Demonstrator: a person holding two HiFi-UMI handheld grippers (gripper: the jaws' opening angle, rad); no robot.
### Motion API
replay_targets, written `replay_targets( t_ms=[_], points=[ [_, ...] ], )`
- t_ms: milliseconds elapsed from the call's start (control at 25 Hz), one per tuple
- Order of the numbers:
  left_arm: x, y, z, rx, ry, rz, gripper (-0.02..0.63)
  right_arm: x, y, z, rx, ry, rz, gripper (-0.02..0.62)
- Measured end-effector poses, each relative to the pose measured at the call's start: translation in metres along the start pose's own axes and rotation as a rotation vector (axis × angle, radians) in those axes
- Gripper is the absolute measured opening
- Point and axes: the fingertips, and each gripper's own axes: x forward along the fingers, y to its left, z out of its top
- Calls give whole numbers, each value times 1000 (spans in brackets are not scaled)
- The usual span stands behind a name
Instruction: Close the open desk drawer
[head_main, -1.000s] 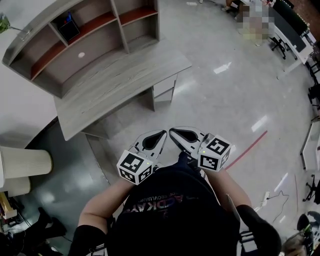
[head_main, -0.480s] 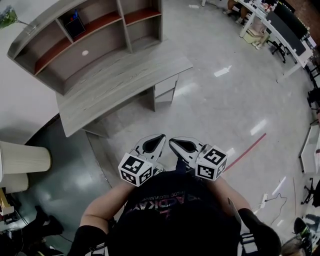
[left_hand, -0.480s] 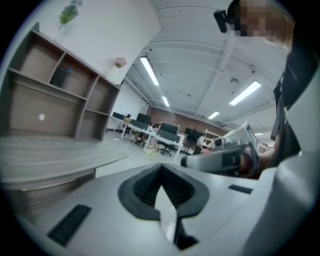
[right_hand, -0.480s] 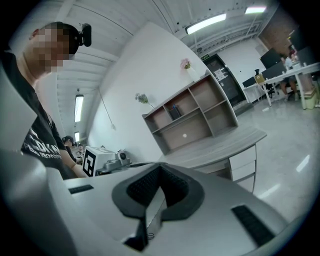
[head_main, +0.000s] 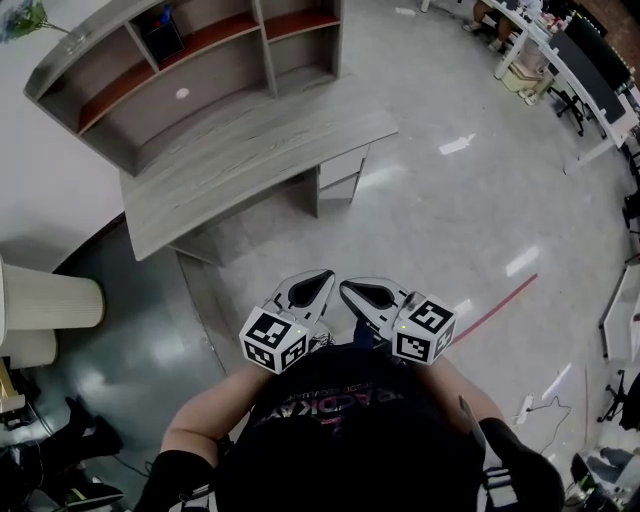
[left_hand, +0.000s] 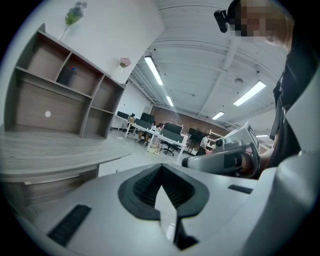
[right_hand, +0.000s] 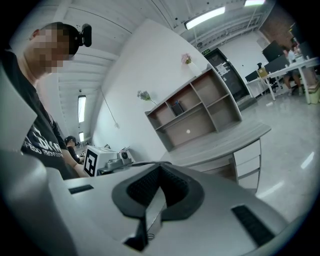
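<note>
Desk drawers (head_main: 343, 168) lie at twelve o'clock, well apart from the left gripper (head_main: 326, 275) and right gripper (head_main: 345, 288) — both empty, side by side, jaws pressed together.

Red floor stripe (head_main: 498, 306) right; cream cylinder (head_main: 55, 305) left.

A stack of pale grey wood-grain drawers (head_main: 342, 172) is sitting under the right end of a curved grey desk (head_main: 240, 170), well ahead of the left gripper (head_main: 322, 276) and right gripper (head_main: 347, 288), touching neither; the flat fronts are facing them, and whether one is standing open is too small to tell
</note>
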Motion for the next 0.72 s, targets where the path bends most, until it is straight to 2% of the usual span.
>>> replay_targets(
  t_ms=[720],
  points=[
    [15, -9, -1, 9, 19, -31, 11, -12, -9, -2, 22, -4, -26, 17]
  ],
)
